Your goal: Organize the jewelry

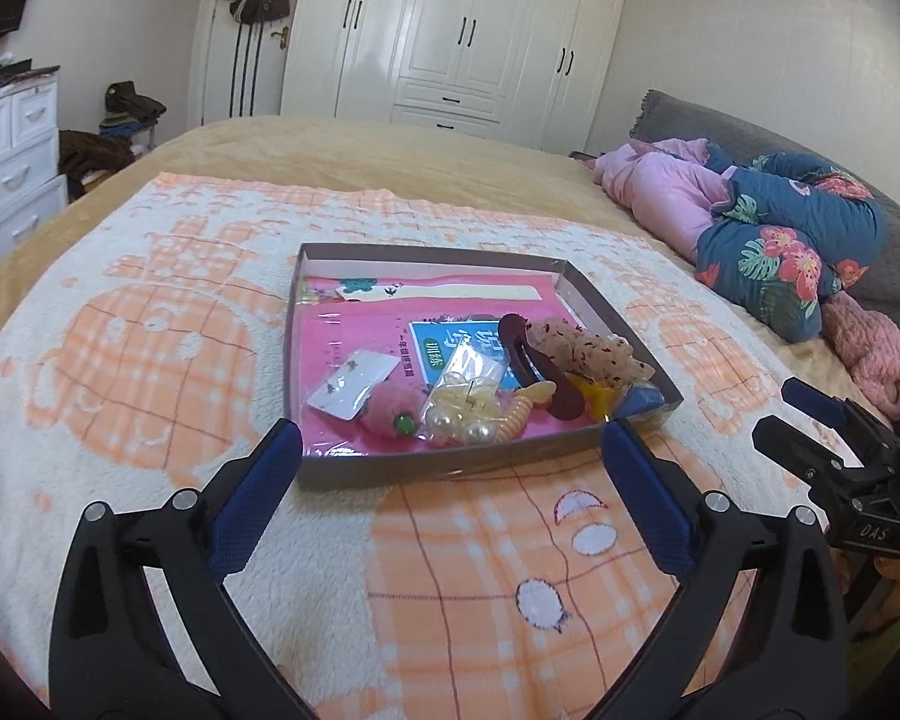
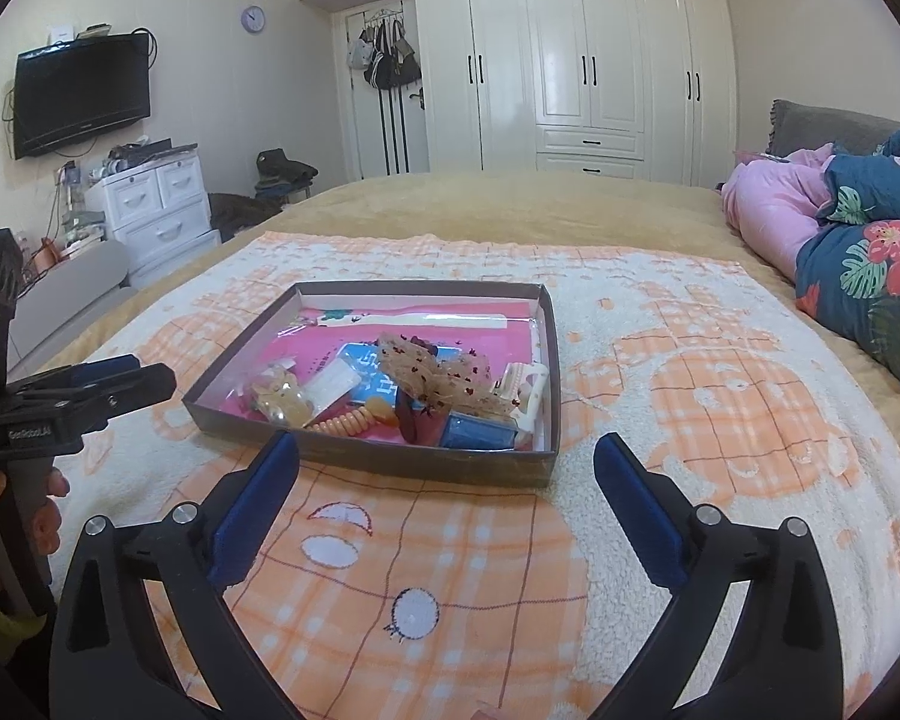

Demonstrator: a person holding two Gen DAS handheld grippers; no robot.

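A shallow grey box (image 1: 450,471) with a pink lining sits on an orange-and-white blanket; it also shows in the right wrist view (image 2: 384,462). Inside lie a bag of pearl pieces (image 1: 465,405), a white earring card (image 1: 354,384), a pink fluffy ball (image 1: 393,411), a dark red hair clip (image 1: 540,366), a lace bow (image 2: 444,375), an orange coil tie (image 2: 345,423) and a blue piece (image 2: 477,429). My left gripper (image 1: 450,450) is open and empty at the box's near edge. My right gripper (image 2: 447,462) is open and empty just before the box.
The blanket (image 2: 720,396) covers a tan bed. Pink and floral bedding (image 1: 774,240) is piled at the right. A white wardrobe (image 2: 570,60), a white drawer unit (image 2: 156,210) and a wall TV (image 2: 81,96) stand beyond the bed.
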